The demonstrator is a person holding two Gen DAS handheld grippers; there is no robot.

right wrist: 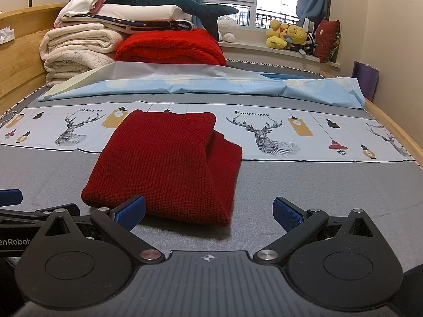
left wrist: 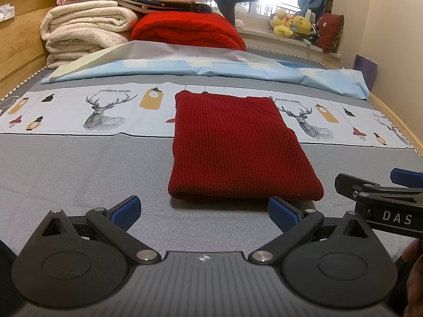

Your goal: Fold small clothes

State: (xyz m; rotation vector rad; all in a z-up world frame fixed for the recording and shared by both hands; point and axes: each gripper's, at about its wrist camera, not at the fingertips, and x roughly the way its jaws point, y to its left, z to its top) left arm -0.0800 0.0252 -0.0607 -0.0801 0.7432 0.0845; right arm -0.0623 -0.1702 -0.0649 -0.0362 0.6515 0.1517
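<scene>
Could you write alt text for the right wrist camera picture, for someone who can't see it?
A folded dark red knit sweater lies on a grey bed, just beyond the open right gripper. Stacked blankets sit behind.

sweater (left wrist: 232, 148) on bed (left wrist: 79, 169), blankets (left wrist: 87, 29) behind

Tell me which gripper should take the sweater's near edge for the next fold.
Probably right. The right gripper has the red sweater edge between its open fingers; the left gripper, also open, sits further back.
</scene>
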